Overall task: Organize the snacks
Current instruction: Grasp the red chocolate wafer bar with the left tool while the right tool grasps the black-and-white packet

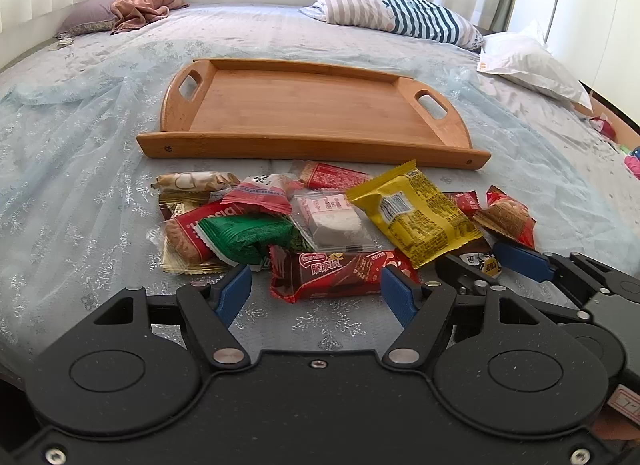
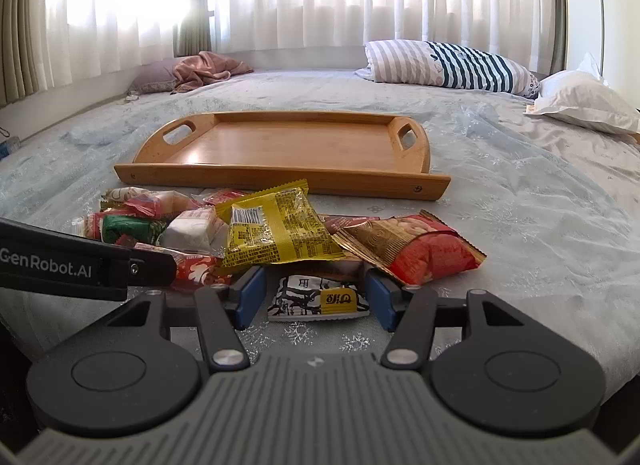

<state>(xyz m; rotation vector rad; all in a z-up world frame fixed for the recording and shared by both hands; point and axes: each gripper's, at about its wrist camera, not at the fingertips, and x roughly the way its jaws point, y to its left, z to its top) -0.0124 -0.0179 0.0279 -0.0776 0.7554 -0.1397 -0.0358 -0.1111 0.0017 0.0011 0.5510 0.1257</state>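
Nothing is sorted yet; your wooden tray (image 1: pixel 304 113) sits bare on the bed (image 1: pixel 80 169), the snacks (image 1: pixel 320 221) heaped before it; left hand-held gripper (image 1: pixel 316 289) and right hand-held gripper (image 2: pixel 312 297) both gape, holding nothing

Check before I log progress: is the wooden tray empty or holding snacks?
Empty. The wooden tray shows bare wood; all snacks lie on the bedspread before it.

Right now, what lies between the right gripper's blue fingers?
In the right wrist view, a white packet with black drawings and a yellow label lies between them, not yet clamped.
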